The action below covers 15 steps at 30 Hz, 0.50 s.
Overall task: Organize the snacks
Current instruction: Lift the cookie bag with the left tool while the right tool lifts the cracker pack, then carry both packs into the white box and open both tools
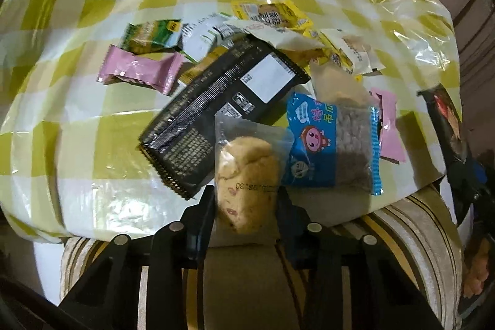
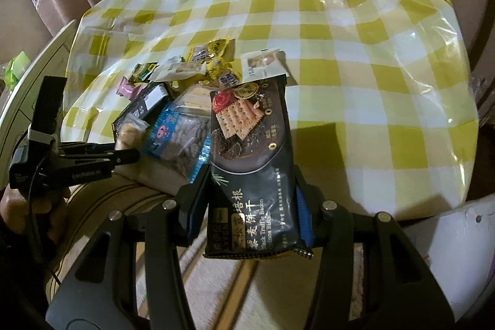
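**Ana:** Near the front edge of the tabletop, from the left wrist view, what is sorted so far?

**Ben:** Very little, I'd judge. The left gripper has its jaws pressed on a clear-wrapped pastry, which hangs over the front edge of the tabletop. Beyond it the snacks lie in one loose heap: a black cracker pack face down, a blue packet touching the pastry's wrapper, a pink packet and a green packet toward the left edge, yellow packets at the back of the heap, and another pink one toward the right edge.

**Ana:** And the right wrist view?

**Ben:** The right gripper is clamped on a black cracker pack, held above the front edge of the tabletop. The heap sits toward the left edge; the right half of the checked cloth is bare. I see no box or tray for the snacks, and no tidy row or pile.

**Ana:** So what is left?

**Ben:** Two packs are picked up, one in each tool, but neither is set down anywhere yet. Nearly all of the heap still waits, so the job looks to be at an early stage. Where the snacks should go, I cannot tell.
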Each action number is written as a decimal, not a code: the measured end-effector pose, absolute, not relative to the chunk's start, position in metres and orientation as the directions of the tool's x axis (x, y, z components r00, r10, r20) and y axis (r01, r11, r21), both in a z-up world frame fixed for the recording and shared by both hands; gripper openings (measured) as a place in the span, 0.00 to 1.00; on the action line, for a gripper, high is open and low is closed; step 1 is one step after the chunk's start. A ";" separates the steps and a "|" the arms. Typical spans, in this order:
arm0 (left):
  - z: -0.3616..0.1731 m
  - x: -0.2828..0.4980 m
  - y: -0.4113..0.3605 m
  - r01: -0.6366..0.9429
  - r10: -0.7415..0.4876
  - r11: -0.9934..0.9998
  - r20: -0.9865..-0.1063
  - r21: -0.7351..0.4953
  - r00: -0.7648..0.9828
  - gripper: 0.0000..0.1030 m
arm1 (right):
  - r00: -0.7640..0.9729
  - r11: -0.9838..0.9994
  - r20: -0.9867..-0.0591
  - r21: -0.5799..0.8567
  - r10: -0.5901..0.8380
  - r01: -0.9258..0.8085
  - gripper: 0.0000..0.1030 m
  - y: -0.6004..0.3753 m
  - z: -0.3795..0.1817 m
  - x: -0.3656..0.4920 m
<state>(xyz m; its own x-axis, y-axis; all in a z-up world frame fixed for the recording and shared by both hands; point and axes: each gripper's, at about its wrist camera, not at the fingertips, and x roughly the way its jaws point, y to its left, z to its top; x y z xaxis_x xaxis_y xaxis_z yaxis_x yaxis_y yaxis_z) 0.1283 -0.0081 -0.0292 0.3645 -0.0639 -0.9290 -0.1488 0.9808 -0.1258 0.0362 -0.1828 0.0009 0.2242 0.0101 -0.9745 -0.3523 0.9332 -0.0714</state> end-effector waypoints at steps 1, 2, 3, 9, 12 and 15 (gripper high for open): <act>-0.026 0.126 -0.008 -0.154 -0.059 0.980 -0.924 -0.125 0.377 0.37 | 0.227 0.935 -0.974 -0.073 0.009 -0.347 0.51 -0.186 0.003 0.036; -0.023 0.124 -0.008 -0.156 -0.060 0.979 -0.920 -0.130 0.387 0.37 | 0.231 0.938 -0.973 -0.075 0.006 -0.340 0.51 -0.190 0.005 0.035; -0.020 0.121 -0.008 -0.157 -0.061 0.978 -0.916 -0.134 0.397 0.37 | 0.233 0.940 -0.972 -0.076 0.003 -0.331 0.51 -0.194 0.008 0.034; 0.005 0.117 -0.026 -0.138 -0.079 0.977 -0.881 -0.161 0.467 0.37 | 0.257 0.954 -0.966 -0.109 -0.035 -0.278 0.51 -0.223 0.023 0.030; 0.016 0.119 -0.048 -0.088 -0.118 0.979 -0.865 -0.184 0.488 0.37 | 0.267 0.961 -0.961 -0.134 -0.067 -0.242 0.51 -0.243 0.030 0.026; 0.021 0.124 -0.074 -0.016 -0.175 0.978 -0.856 -0.210 0.487 0.37 | 0.268 0.967 -0.957 -0.164 -0.108 -0.196 0.51 -0.268 0.037 0.019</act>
